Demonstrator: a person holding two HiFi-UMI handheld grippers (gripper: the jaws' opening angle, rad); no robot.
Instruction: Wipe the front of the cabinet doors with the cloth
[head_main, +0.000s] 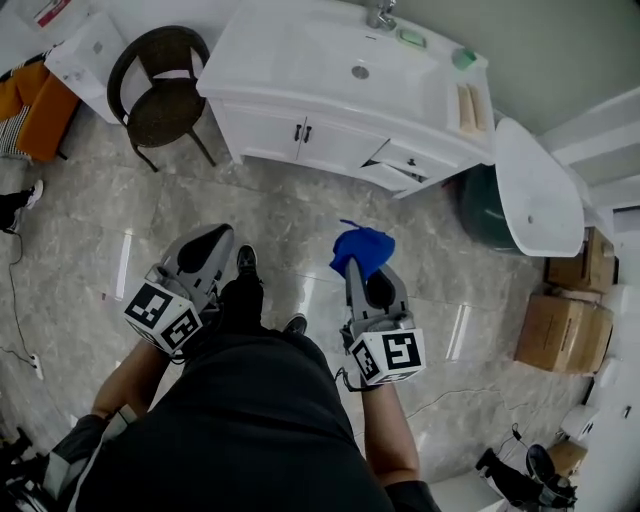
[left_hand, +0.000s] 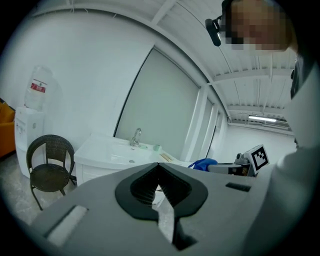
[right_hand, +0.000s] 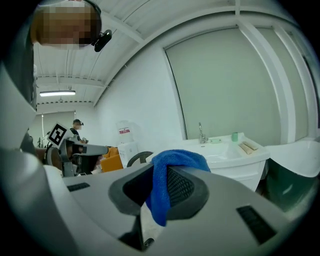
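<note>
Two white cabinet doors (head_main: 275, 130) sit below the sink (head_main: 335, 62), straight ahead of the person. They are well apart from both grippers, across the floor (head_main: 280, 215). The blue cloth (head_main: 362, 248) is not on them yet. The right gripper (head_main: 360, 272) pinches it tight, and its bunched end points at the doors. The left gripper (head_main: 220, 236) is squeezed closed with nothing in it. I think the cloth must go forward and a bit left, and the right gripper is nearer.
</note>
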